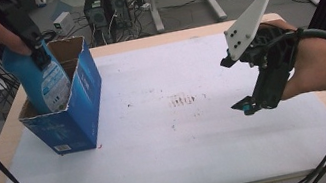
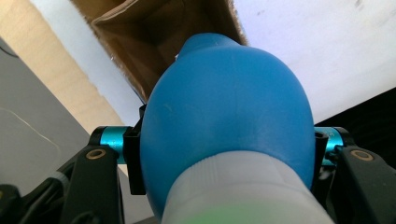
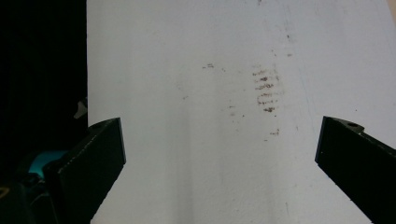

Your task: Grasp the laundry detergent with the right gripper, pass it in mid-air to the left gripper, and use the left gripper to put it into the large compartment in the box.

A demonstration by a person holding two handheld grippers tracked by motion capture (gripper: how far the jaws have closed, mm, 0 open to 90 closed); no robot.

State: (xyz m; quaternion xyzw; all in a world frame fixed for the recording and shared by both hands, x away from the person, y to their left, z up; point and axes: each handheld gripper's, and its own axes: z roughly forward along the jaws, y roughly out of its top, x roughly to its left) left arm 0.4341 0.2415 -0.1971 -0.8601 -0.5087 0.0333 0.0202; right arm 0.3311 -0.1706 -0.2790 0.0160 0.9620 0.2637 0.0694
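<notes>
A blue bottle with a pale label stands tilted, its lower part inside an open blue cardboard box at the table's left. My left gripper is shut on the bottle's upper end, a hand above it. In the left gripper view the blue bottle bulges between both jaws, its white cap end nearest the camera, and the box's brown inside lies beyond. My right gripper hovers over the right half of the white board, open with nothing between its jaws, which stand wide apart in the right gripper view.
The white board covers most of the wooden table and carries a patch of brown smudges near its middle. Cables hang down the left edge. Computer towers and desk legs stand on the floor behind the table.
</notes>
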